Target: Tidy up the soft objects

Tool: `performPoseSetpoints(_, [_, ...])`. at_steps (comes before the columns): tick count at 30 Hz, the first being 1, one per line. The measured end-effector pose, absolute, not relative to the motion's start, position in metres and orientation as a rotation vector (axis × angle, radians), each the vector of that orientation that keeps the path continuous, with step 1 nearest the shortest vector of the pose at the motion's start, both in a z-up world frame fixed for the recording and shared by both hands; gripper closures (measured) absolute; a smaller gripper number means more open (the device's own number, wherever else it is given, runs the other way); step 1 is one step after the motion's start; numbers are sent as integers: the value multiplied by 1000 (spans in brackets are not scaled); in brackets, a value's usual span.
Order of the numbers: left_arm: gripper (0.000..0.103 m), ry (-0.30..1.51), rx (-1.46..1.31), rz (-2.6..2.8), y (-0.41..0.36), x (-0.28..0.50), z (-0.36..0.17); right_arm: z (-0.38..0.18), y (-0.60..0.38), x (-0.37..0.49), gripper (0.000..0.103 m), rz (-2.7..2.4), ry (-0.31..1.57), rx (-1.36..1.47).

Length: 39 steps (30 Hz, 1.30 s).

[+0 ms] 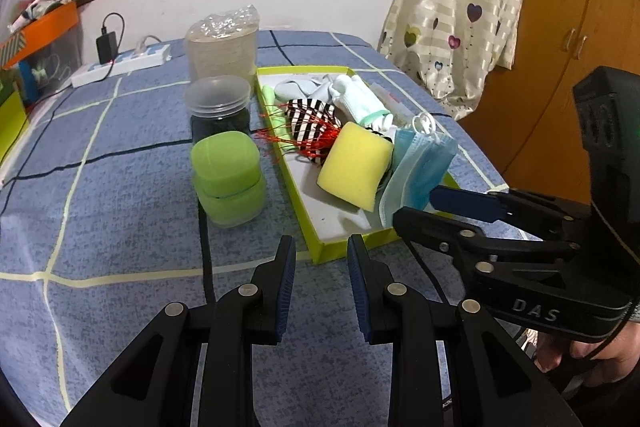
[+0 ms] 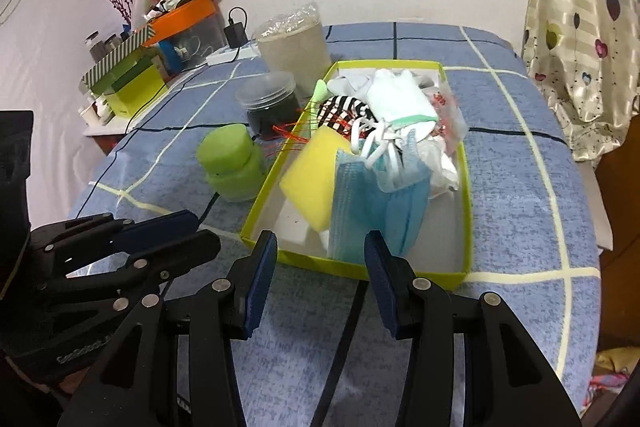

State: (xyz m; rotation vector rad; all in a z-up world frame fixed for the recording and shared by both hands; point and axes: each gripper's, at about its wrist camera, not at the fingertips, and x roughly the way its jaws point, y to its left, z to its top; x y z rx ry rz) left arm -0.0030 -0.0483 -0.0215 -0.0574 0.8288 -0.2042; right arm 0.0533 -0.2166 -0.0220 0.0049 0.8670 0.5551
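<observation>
Your left gripper point(image 1: 321, 285) hangs over the blue checked tablecloth point(image 1: 120, 187) with its jaws apart and nothing between them, just short of the near wall of the lime-green tray point(image 1: 352, 247). Your right gripper point(image 2: 320, 291) sits at the same tray's near edge, jaws parted wider, also empty; from the left wrist view it comes in at 3 o'clock, fingers pointing at the tray.

The soft things are piled in the tray. A yellow sponge point(image 1: 354, 169) leans at the near end, touching the blue face masks point(image 1: 416, 167) at its 3 o'clock. Behind them lies a black-and-white striped cloth point(image 1: 310, 115) tangled with red tinsel point(image 1: 316, 141), and at 12 o'clock of the pile a white sock with a green cuff point(image 1: 362, 99).

At 9 o'clock of the tray stands a green lidded jar point(image 1: 228, 179), behind it a clear-lidded dark jar point(image 1: 219, 101), then a tall tub of grain point(image 1: 222, 51). A white power strip point(image 1: 120, 65) lies at the far edge of the table.
</observation>
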Motion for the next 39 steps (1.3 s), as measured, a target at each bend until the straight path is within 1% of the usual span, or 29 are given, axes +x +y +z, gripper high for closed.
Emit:
performPoseSetpoints(17, [78, 858, -52, -177, -50, -12, -26, -19, -221, 16, 56, 457, 872, -43])
performPoseSetpoints(25, [78, 884, -45, -161, -51, -11, -29, -20, -214, 9, 56, 462, 868, -67])
performPoseSetpoints(39, [78, 867, -22, -164, -53, -13, -29, -23, -207, 6, 56, 472, 870, -74])
